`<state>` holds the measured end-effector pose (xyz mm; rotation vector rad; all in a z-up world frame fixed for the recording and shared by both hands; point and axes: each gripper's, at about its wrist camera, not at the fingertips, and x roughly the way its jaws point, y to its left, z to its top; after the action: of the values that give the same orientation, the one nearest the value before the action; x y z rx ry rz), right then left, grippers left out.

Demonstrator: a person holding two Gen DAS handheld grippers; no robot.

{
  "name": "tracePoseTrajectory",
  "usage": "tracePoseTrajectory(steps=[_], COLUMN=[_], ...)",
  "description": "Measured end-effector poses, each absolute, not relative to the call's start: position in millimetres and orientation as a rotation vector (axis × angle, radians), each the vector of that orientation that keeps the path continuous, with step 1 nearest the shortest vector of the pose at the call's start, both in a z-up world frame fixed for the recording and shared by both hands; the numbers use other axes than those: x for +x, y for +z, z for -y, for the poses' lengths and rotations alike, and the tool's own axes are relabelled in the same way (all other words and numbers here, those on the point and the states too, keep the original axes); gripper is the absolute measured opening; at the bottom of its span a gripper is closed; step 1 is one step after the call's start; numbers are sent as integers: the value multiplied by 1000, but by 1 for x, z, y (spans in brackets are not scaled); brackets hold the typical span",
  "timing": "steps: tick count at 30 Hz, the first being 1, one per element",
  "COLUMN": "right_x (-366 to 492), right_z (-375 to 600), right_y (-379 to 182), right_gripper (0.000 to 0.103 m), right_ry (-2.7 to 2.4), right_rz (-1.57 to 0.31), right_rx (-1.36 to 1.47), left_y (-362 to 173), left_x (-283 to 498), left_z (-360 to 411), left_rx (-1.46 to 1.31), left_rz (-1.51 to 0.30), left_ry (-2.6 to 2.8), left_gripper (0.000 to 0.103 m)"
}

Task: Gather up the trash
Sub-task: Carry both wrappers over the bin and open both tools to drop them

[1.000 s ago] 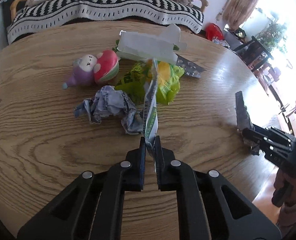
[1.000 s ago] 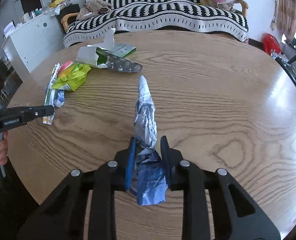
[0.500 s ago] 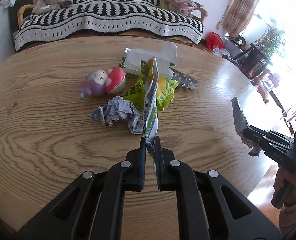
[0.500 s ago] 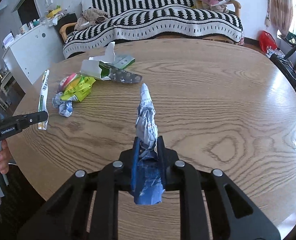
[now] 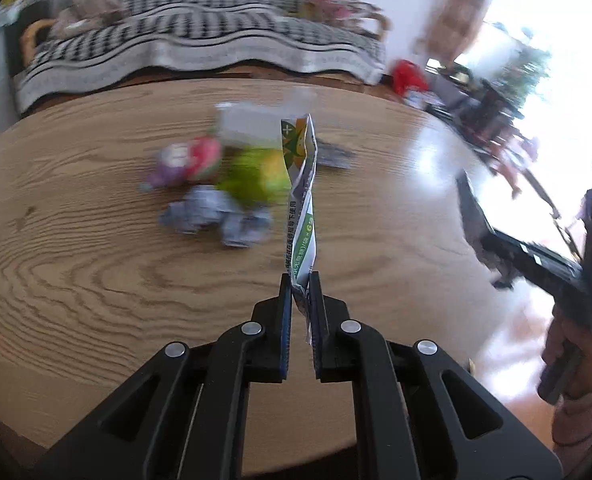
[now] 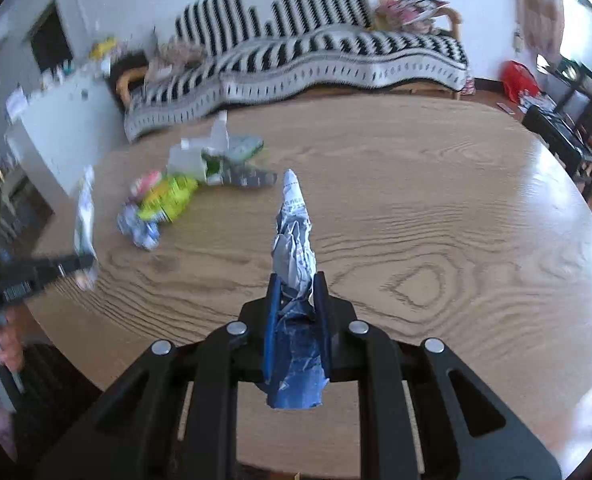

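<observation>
Left gripper (image 5: 299, 280) at bottom centre, jaws nearly closed, pinching a flat green-white wrapper (image 5: 302, 200) that twists upright. Right gripper (image 6: 295, 282) likewise clamped on a crumpled blue-white paper (image 6: 294, 240), tapering to a point. Both raised over the wood-grain table (image 6: 436, 216). Farther off, left of centre: trash pile (image 6: 164, 200), blurred, green foil and crushed paper. Pile smaller in frame than half a second ago; striped sofa (image 6: 316, 56) beyond.

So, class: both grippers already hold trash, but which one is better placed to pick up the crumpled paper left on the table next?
Probably left: the left gripper faces the crumpled paper directly; the right gripper points past it. Both are full.
</observation>
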<state>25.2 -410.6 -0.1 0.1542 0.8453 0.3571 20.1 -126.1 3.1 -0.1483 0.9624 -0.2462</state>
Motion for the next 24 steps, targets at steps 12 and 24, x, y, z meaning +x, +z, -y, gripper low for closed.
tracePoseTrajectory(steps=[12, 24], right_x=[-110, -152], right_z=[525, 547], right_y=[23, -113], right_gripper=[17, 17], right_ry=[133, 49], right_rz=[-772, -1100], right_rx=[265, 441], left_y=[-3, -129], left_x=[-51, -73], left_z=[285, 378], left_rx=[-28, 123], left_rz=[-1055, -1391], left_ry=[-663, -728], left_gripper=[7, 7])
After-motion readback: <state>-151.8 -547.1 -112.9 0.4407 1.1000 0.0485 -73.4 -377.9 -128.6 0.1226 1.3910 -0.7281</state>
